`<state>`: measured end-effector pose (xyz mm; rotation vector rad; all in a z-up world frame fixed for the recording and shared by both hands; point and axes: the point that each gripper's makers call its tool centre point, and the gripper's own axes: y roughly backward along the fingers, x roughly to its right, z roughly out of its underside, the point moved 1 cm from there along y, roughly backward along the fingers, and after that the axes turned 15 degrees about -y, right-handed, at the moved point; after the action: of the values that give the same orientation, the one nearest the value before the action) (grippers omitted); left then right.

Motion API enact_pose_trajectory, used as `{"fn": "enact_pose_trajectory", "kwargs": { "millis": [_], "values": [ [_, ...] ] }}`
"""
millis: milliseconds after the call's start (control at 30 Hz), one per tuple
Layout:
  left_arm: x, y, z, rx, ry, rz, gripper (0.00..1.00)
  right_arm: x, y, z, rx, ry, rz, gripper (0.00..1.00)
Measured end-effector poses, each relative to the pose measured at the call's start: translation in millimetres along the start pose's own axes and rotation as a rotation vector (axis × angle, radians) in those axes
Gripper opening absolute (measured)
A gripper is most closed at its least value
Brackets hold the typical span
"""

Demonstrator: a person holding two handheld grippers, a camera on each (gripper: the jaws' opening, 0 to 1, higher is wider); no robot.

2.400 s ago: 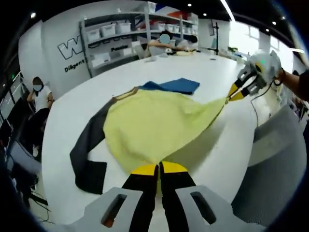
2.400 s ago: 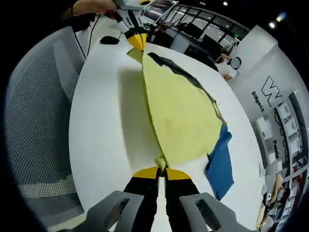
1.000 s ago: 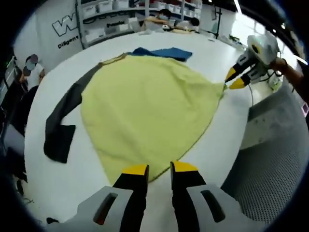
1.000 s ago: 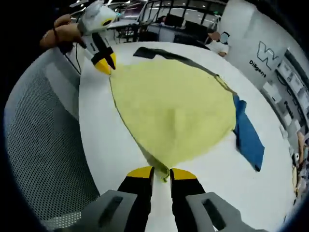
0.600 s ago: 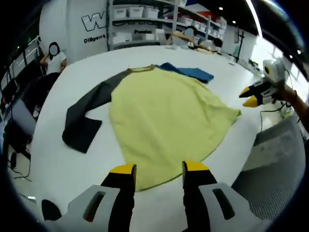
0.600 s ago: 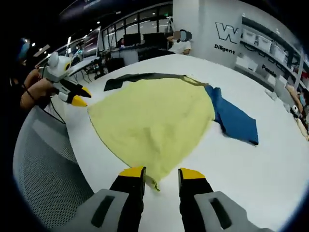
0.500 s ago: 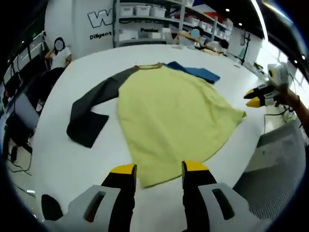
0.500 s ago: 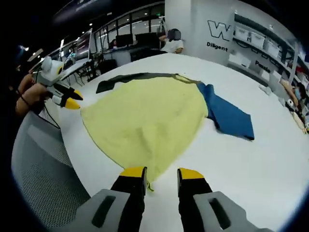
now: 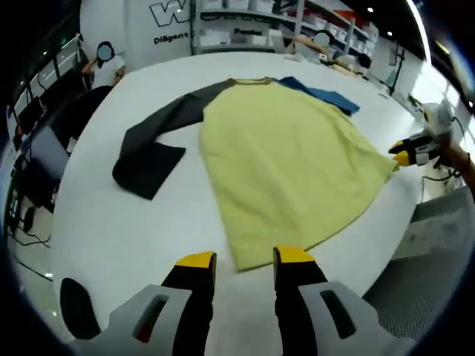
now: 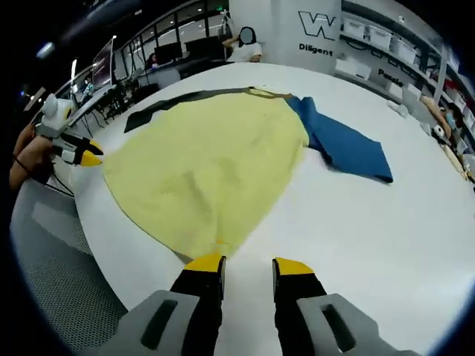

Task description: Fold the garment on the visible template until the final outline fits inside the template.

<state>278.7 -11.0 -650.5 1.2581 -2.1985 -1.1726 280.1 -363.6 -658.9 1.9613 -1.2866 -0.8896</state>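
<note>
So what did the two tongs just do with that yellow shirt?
Both tongs, left and right, were pinching the shirt's hem and holding it stretched. They opened, let it drop flat on the table and backed off. The dark sleeve and blue sleeve stayed spread.

Blue sleeve [image 9: 330,97] partly behind yellow body [image 9: 289,163]

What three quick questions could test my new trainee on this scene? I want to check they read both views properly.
1. True or false: the left gripper is shut on the shirt.
2. Which colour is the sleeve seen right of the yellow body in the right gripper view? A) grey B) blue C) red
3. Fill in: the shirt lies spread on a white ____.

Key: 1 false, its fingers stand apart; the right gripper is open too. 2 B. 3 table.
</note>
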Motion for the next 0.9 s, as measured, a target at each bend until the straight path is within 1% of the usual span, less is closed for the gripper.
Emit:
{"fn": "enact_pose_trajectory", "kwargs": {
  "millis": [167,267,367,467,567,600,667,767,900],
  "values": [
    [3.2,-2,-0.3,-0.002,-0.003,0.009,0.29,-8,-5,3.4,-0.018,0.036,-0.008,0.19],
    [5.6,-4,-0.1,-0.002,0.0,0.017,0.29,-11,-9,6.4,-0.033,0.04,-0.009,0.19],
    [6.6,-6,1.7,-0.008,-0.001,0.02,0.28,-14,-10,9.1,-0.043,0.056,0.001,0.17],
    [6.4,-8,5.1,-0.024,0.005,0.022,0.28,-15,-13,14.7,-0.07,0.085,0.026,0.13],
    [8.2,-10,8.1,-0.039,0.016,0.029,0.3,-15,-13,11.8,-0.062,0.103,0.031,0.12],
    [8.4,-10,7.9,-0.038,0.016,0.03,0.29,-15,-14,10.7,-0.059,0.092,0.032,0.11],
    [8.9,-10,8.0,-0.039,0.022,0.033,0.27,-18,-15,10.5,-0.061,0.097,0.027,0.07],
    [7.4,-11,7.7,-0.036,0.022,0.03,0.26,-21,-16,10.6,-0.059,0.123,0.023,0.03],
    [4.6,-11,8.8,-0.039,0.027,0.025,0.21,-20,-16,10.5,-0.058,0.124,0.027,0.0]
  ]
}}
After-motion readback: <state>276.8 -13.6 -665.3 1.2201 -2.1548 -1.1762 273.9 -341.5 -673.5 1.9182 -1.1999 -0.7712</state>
